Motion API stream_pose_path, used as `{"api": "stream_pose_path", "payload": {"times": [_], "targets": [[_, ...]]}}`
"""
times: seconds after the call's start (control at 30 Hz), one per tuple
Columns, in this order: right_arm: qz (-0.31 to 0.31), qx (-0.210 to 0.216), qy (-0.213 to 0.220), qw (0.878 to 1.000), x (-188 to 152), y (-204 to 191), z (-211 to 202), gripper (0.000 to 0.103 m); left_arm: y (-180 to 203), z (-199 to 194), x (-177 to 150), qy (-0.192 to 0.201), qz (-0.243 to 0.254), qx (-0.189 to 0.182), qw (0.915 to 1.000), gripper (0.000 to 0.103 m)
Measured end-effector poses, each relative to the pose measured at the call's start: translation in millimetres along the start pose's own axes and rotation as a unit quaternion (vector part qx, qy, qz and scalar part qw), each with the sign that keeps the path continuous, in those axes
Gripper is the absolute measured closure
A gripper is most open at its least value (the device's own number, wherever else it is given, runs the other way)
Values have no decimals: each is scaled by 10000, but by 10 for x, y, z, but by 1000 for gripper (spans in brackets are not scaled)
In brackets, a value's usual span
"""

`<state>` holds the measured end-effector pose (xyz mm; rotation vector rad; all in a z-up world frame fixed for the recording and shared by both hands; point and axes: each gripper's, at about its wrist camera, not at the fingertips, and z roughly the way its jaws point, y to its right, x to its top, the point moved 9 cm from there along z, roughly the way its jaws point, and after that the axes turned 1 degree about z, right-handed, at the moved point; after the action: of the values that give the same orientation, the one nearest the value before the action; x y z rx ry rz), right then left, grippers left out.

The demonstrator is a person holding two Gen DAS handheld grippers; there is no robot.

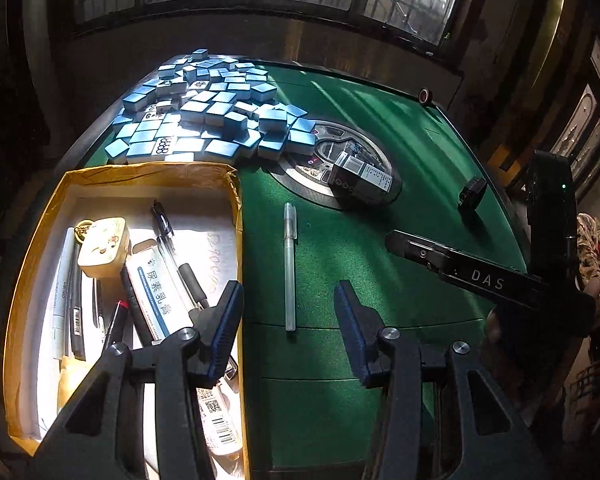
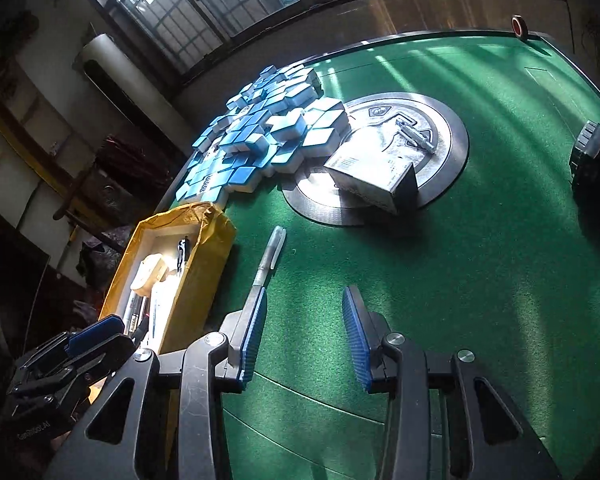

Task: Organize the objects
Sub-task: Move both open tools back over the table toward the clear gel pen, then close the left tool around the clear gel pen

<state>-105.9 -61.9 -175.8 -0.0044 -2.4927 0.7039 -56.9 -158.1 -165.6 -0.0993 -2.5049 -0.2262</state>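
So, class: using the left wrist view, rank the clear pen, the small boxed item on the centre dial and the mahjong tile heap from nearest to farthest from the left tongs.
1. Clear pen, lying just ahead on the felt.
2. Small boxed item, on the centre dial.
3. Mahjong tile heap, far left behind the box.

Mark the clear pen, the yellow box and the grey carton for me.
clear pen (image 1: 290, 268): left wrist view, mid-barrel.
yellow box (image 1: 236, 208): left wrist view, right wall's rim.
grey carton (image 2: 370, 174): right wrist view, top face.
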Motion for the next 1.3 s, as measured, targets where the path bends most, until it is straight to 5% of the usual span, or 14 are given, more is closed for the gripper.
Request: {"api": "stream_pose_path", "payload": {"times": [0.2,0.77,1.3], "targets": [[552,78,-45,9984,-8,296,83,68,159,474,62,-486,316,270,9980,58],[460,96,119,9988,36,257,-54,68,251,1058,-13,-1156,505,563,9904,58],[463,17,30,9989,-4,275,18,68,213,1079,-82,-1134,672,678,9890,68]]}}
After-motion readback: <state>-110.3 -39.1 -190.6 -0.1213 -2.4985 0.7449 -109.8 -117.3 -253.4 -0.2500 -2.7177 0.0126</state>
